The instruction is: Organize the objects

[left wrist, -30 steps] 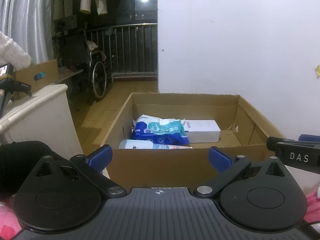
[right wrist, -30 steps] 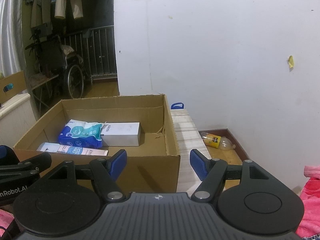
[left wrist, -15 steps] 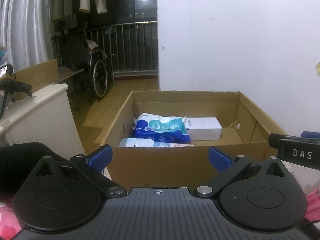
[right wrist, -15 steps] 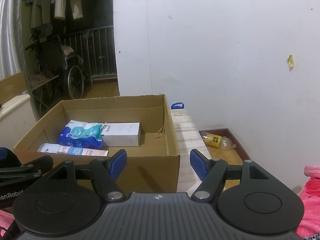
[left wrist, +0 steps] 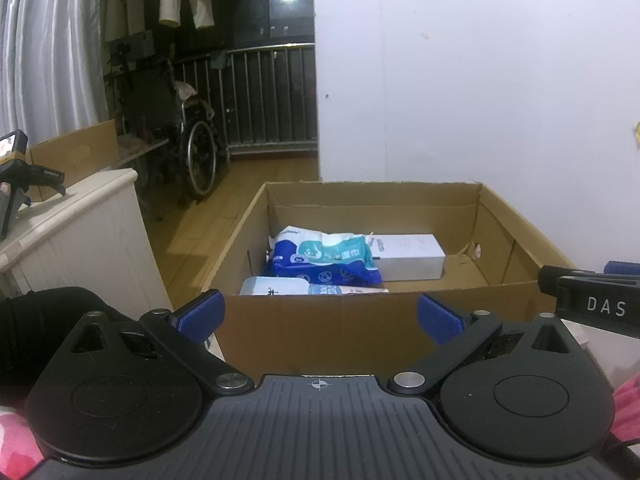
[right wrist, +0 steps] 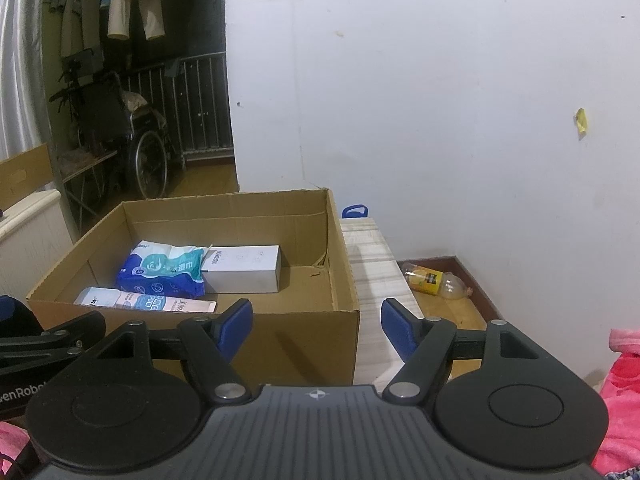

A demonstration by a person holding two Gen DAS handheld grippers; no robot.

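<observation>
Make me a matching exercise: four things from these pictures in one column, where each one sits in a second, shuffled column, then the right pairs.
Things
1. white box
2. blue wipes pack
3. drink bottle
4. wheelchair

Places
A. on the floor by the wall, outside the cardboard box
B. in the dim area by the metal railing
C. inside the cardboard box, right of the blue pack
D. inside the cardboard box, left of the white one

Pairs: 1-C, 2-D, 3-A, 4-B
</observation>
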